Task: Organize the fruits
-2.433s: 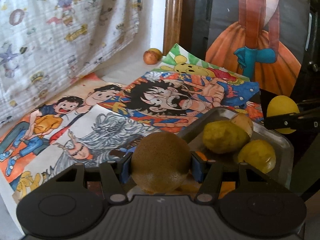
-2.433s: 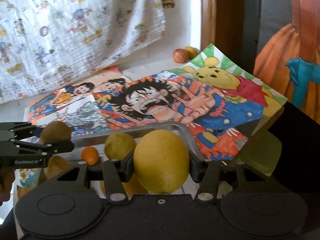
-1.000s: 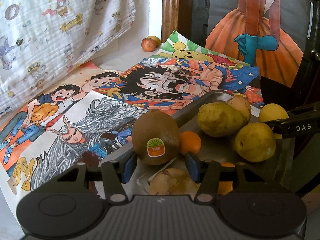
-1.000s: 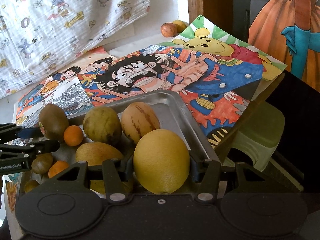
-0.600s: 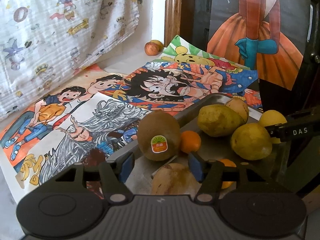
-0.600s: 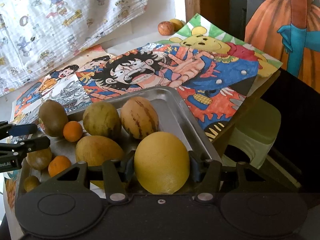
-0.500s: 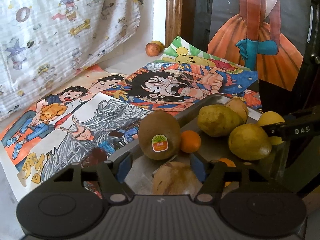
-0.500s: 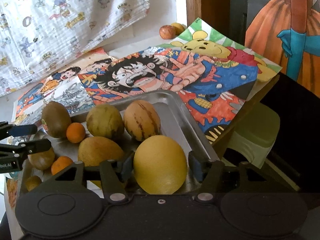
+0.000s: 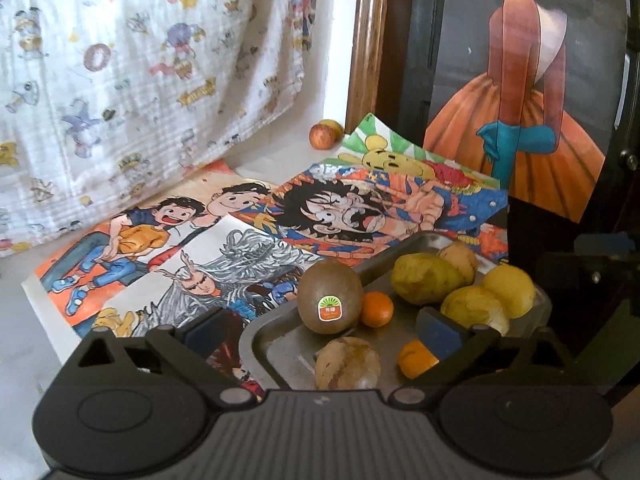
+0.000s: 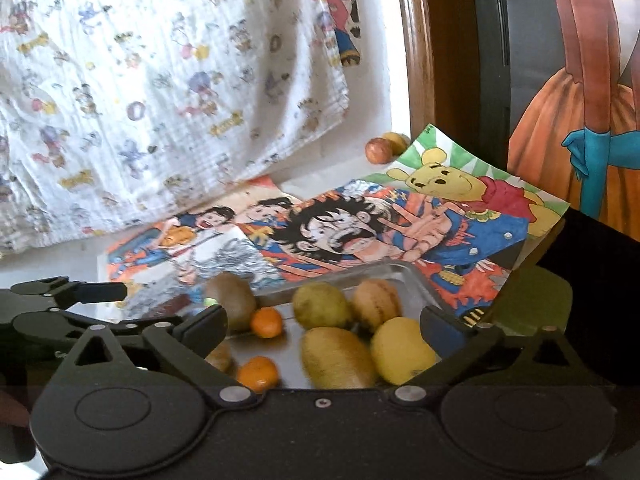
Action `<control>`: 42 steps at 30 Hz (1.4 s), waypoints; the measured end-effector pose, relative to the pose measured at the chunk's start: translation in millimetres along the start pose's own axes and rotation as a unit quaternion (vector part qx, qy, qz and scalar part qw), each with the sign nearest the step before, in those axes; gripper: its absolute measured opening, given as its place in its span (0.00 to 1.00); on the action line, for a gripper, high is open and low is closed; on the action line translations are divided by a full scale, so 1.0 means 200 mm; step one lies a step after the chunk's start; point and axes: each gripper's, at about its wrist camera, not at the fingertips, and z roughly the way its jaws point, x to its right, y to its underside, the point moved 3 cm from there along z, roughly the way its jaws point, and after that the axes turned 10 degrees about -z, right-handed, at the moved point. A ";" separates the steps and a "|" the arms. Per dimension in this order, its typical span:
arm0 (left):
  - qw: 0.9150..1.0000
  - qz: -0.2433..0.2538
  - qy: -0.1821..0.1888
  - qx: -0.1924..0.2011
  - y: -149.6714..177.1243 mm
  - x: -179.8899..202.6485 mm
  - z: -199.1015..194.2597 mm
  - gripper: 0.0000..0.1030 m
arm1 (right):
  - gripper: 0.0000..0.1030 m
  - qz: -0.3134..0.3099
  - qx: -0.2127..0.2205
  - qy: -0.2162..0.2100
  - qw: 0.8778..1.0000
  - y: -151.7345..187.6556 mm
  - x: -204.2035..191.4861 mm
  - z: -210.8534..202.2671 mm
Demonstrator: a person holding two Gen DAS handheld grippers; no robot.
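A metal tray (image 9: pixel 256 334) (image 10: pixel 418 282) holds several fruits. A brown kiwi (image 9: pixel 330 296) (image 10: pixel 232 298) with a sticker stands at its left end, beside a small mandarin (image 9: pixel 376 309) (image 10: pixel 267 322). A yellow lemon (image 10: pixel 402 350) (image 9: pixel 508 290) lies at the tray's right end, next to a yellow-green mango (image 10: pixel 336 356). My left gripper (image 9: pixel 320 328) is open, drawn back from the kiwi. Above the lemon, my right gripper (image 10: pixel 322 328) is open and holds nothing. In the right wrist view, the left gripper (image 10: pixel 68 296) appears at the left edge.
Two loose fruits (image 9: pixel 325 134) (image 10: pixel 384 148) lie at the far back by a wooden frame (image 9: pixel 366 40). Cartoon drawings (image 9: pixel 352 208) cover the table under the tray. A patterned cloth (image 9: pixel 140 60) hangs at the back left. The table's right edge drops off beside the tray.
Both grippers have opened and pulled back. The kiwi and the lemon, held earlier, now rest in the tray.
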 end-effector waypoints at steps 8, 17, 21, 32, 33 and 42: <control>1.000 -0.020 -0.021 0.006 0.01 -0.05 -0.19 0.99 | 0.99 -0.002 -0.004 0.016 1.000 -0.01 -0.15 -0.18; 0.998 -0.048 -0.049 0.017 0.09 -0.13 -0.39 0.99 | 0.99 -0.014 -0.033 0.044 0.998 0.07 -0.33 -0.26; 0.997 -0.044 -0.060 0.021 0.14 -0.14 -0.45 0.99 | 0.99 -0.028 -0.032 0.053 0.998 0.09 -0.39 -0.29; 0.996 -0.045 -0.068 0.027 0.15 -0.15 -0.51 0.99 | 0.99 -0.034 -0.028 0.048 0.998 0.08 -0.43 -0.32; 0.996 -0.045 -0.068 0.025 0.15 -0.15 -0.51 0.99 | 0.99 -0.034 -0.029 0.048 0.998 0.09 -0.44 -0.32; 0.996 -0.043 -0.069 0.023 0.16 -0.15 -0.49 0.99 | 0.99 -0.032 -0.033 0.048 0.998 0.09 -0.43 -0.30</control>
